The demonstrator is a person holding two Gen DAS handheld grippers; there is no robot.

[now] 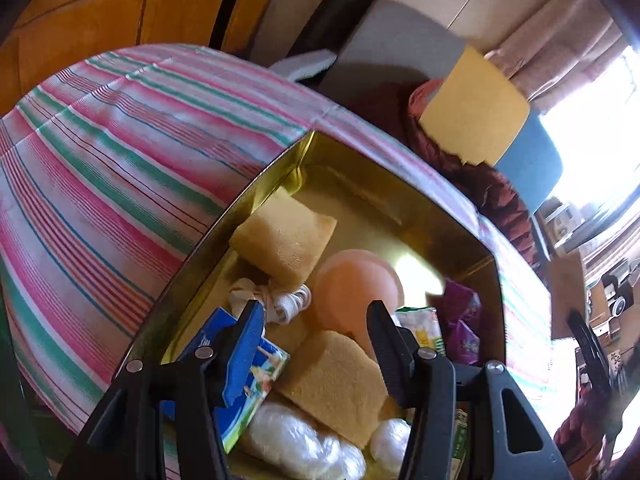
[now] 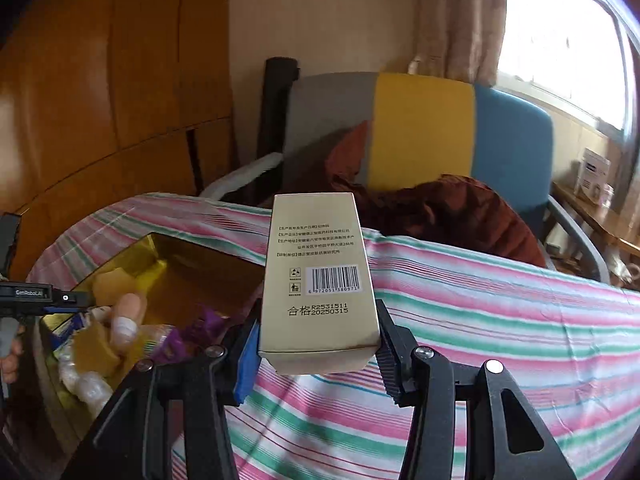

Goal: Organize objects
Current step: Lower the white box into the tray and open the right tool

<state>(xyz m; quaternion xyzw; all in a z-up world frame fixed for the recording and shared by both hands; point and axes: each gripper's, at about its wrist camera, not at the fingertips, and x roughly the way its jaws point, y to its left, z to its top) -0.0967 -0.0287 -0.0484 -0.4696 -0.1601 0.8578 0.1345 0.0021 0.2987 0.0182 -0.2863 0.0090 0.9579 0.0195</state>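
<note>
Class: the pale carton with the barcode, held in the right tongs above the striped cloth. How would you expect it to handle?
The carton looks like thin card: probably light and crushable. Its flat faces give the right tongs firm purchase. Set on end, being tall and narrow, it may tip.

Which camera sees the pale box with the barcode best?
The right wrist view. The pale box fills its middle, upright between the right gripper's pads, barcode facing the camera. The left wrist view doesn't show it, only the gold tin.
</note>
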